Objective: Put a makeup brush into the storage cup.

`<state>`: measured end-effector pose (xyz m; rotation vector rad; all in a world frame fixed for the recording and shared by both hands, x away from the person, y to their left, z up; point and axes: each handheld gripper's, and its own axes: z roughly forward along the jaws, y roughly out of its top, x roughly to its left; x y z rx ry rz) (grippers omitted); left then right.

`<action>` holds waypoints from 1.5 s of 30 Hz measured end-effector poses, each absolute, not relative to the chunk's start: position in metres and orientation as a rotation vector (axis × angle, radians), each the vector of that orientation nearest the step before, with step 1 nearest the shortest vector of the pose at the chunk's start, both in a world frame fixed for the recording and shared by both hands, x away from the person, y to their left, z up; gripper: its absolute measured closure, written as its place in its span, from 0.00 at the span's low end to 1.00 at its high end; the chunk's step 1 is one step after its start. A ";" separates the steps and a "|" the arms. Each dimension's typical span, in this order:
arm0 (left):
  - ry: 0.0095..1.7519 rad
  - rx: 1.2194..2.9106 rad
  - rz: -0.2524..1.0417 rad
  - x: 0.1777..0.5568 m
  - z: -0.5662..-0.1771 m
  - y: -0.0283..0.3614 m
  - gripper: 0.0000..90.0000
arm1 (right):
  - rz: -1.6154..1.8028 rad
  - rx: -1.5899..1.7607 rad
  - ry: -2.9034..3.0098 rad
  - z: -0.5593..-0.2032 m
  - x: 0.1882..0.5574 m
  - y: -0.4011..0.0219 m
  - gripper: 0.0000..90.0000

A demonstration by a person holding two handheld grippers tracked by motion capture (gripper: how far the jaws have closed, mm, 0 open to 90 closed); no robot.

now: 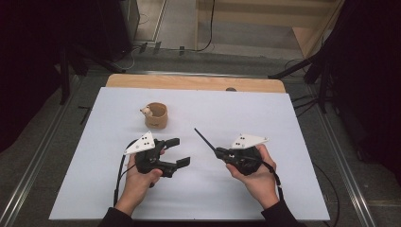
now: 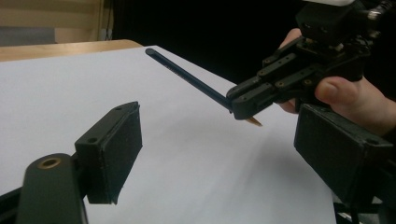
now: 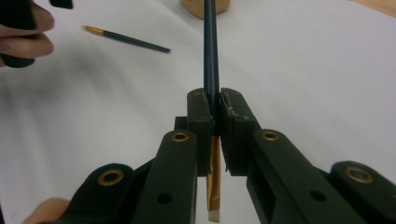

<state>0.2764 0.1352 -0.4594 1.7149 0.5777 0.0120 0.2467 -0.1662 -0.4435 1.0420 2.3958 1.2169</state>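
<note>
So the dark pencil [image 1: 204,139] is clamped in the right tongs [image 1: 218,152], pads pressed tight on it near one end. In the high view its long part sticks out toward 11 o'clock, raised off the white surface [image 1: 265,189]. In the right gripper view there's a gold band and pale tip poking out behind the pads. The left tongs [image 1: 178,151] sit at about 9 o'clock from the right ones, apart, nothing between the pads, aimed at the pencil. A second pencil [image 3: 126,38] lies flat on the surface in the right gripper view. A tan cup [image 1: 156,116] stands at roughly 11 o'clock from the held pencil, well apart.
</note>
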 end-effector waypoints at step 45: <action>0.765 1.536 -0.257 0.286 -0.460 0.129 0.71 | 1.389 0.786 2.385 -0.445 0.228 -0.138 0.94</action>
